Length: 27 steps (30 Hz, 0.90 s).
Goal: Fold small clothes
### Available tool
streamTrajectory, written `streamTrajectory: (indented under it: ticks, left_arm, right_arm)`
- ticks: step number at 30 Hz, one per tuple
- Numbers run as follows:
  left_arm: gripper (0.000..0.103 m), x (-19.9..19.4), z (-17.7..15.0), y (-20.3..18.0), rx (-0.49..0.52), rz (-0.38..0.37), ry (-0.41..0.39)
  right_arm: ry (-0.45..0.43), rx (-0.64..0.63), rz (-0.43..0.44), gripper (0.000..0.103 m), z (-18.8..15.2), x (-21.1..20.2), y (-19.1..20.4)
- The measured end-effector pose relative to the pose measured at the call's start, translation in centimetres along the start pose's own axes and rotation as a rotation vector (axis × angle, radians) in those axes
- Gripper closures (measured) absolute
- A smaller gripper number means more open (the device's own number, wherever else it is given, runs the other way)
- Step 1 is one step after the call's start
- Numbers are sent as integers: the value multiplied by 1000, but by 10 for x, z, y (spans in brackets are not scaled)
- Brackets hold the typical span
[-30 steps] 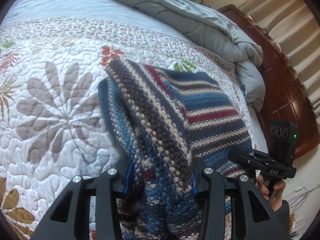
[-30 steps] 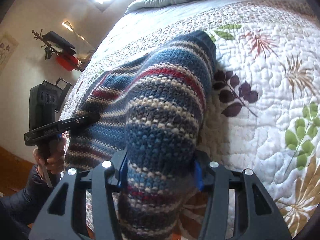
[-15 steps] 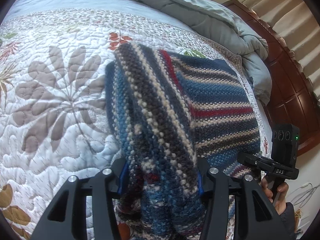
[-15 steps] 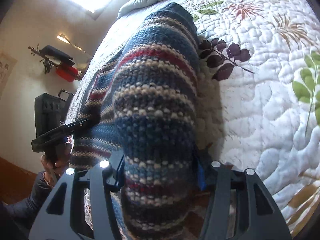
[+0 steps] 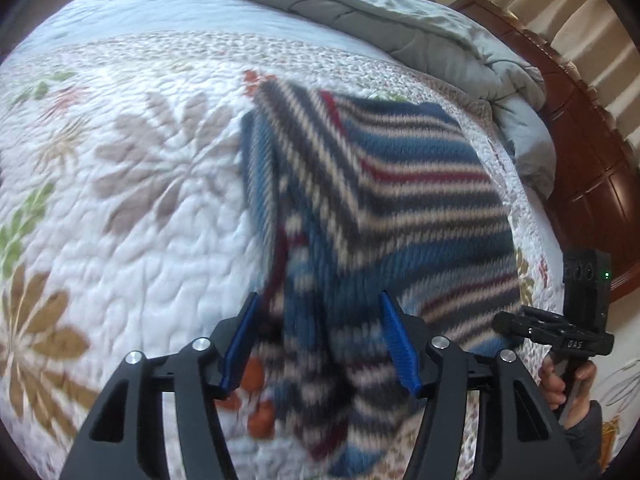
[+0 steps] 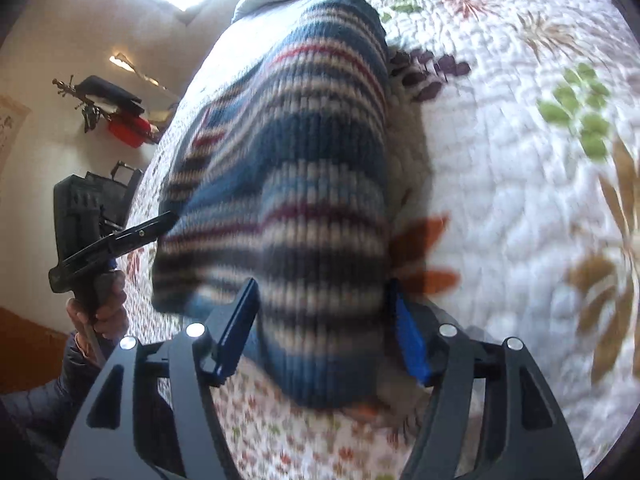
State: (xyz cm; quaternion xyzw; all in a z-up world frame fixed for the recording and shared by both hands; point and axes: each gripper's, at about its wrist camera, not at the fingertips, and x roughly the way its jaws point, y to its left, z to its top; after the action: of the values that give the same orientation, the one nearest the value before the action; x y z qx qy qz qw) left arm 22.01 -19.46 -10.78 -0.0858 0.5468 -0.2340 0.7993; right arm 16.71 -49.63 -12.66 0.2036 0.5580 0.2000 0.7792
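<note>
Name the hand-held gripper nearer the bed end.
The right hand-held gripper, at the sweater's edge beside the bed end; left hand-held gripper at the far edge. Both jaws opening, sweater between.

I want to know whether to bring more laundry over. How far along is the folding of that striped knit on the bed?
Done: the striped knit lies doubled over on the quilt. In hand: the jaws of both the left gripper and the right gripper are opening, with the near edge of the knit between the fingers. Left: backing the grippers away and perhaps one more fold. No other clothes are in view.
</note>
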Motion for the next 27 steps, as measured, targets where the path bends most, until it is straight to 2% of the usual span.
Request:
streamTrajectory:
  ticks: [2, 5, 10, 14, 16, 18, 19, 20, 22, 23, 27]
  left_arm:
    - [41, -4, -11, -2, -1, 46, -8]
    - [40, -2, -22, -6, 15, 124, -16]
    - [40, 10, -27, -7, 7, 158, 2]
    - [38, 16, -30, 0, -45, 132, -2]
    - [37, 12, -32, 5, -63, 122, -10]
    - [37, 3, -35, 8, -101, 116, -21]
    - [37, -4, -37, 7, -113, 121, -29]
    - [36, -9, -39, 6, -113, 132, -35]
    - [34, -21, -45, 1, -97, 186, -45]
    - [34, -24, -48, -1, -93, 201, -47]
    - [27, -42, -64, -15, -83, 283, -49]
  right_arm:
    - [15, 0, -3, 51, -8, -2, 1]
    - [13, -9, -38, 62, -14, -3, 6]
    - [46, 19, -88, 67, -17, 14, 6]
    - [40, 43, -84, 67, -17, 17, 6]
    - [27, 45, -91, 63, -18, 14, 8]
    - [10, 54, -91, 54, -21, 6, 5]
    - [0, 55, -101, 43, -24, 1, 8]
    - [-17, 46, -135, 38, -28, -5, 13]
    - [-33, 25, -211, 35, -36, -12, 20]
    - [-38, 17, -254, 30, -45, -16, 23]
    - [-41, 17, -359, 18, -74, -23, 34]
